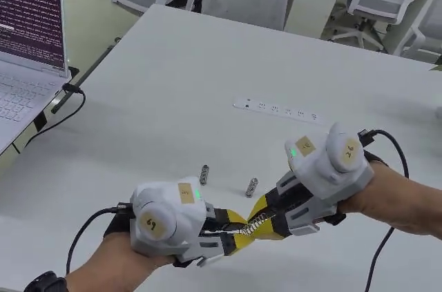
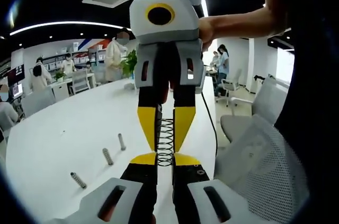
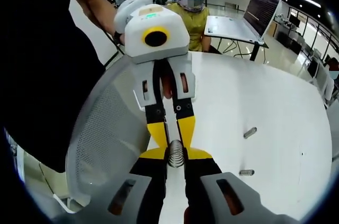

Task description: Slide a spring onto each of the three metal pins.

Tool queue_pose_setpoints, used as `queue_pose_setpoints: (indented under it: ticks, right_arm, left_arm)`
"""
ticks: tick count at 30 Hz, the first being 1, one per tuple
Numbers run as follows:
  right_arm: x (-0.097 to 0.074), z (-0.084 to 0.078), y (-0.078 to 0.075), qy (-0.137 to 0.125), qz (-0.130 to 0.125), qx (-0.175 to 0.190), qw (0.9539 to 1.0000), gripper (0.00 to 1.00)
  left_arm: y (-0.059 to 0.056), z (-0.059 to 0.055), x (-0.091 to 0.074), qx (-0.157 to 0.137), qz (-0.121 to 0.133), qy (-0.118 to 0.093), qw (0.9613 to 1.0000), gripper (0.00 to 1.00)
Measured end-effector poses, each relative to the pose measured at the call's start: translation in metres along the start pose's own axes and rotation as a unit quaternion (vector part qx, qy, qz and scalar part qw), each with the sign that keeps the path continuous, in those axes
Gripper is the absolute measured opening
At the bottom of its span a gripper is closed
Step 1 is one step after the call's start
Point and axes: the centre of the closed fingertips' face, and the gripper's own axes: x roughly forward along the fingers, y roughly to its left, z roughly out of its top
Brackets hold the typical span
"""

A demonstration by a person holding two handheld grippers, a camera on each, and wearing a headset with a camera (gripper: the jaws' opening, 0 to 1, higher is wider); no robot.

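My two grippers meet tip to tip just above the white table's near edge. A coil spring (image 1: 257,223) lies between the yellow fingertips of my right gripper (image 1: 266,215), which is shut on it. In the right gripper view the spring (image 3: 176,156) faces me end-on. My left gripper (image 1: 238,231) is shut on a thin metal pin (image 1: 222,232) that points into the spring. In the left gripper view the spring (image 2: 166,140) runs from my own tips up between the right gripper's fingers (image 2: 183,123); the pin inside it is hidden.
Two small ribbed metal pieces (image 1: 204,174) (image 1: 251,186) lie on the table just beyond the grippers; the left gripper view shows three such pieces (image 2: 107,155). A white power strip (image 1: 280,110) lies further back. An open laptop (image 1: 27,36) stands at the left edge. Office chairs stand behind the table.
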Motion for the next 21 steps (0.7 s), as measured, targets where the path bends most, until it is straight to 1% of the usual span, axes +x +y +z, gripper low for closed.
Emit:
queue_pose_setpoints:
  ticks: [5,11,15,21]
  right_arm:
    - [0.0,-0.0014,0.0002,0.008,0.003,-0.01,0.9999,0.09]
    - [-0.0009,-0.0023,-0.0021,0.014,0.003,-0.007,0.9999,0.09]
    - [0.0003,-0.0034,-0.0027,0.018,-0.001,-0.005,0.9998,0.08]
    - [0.0051,-0.0076,-0.0001,0.028,0.002,0.0,0.9996,0.08]
  left_arm:
    - [-0.0004,0.0003,0.0011,0.003,-0.002,0.001,1.0,0.01]
    - [0.001,0.0013,0.0023,0.002,-0.001,0.001,1.0,0.02]
    - [0.0019,-0.0006,0.004,-0.003,-0.003,0.001,1.0,0.02]
    - [-0.0016,-0.0062,0.0065,-0.009,-0.008,0.008,0.9999,0.02]
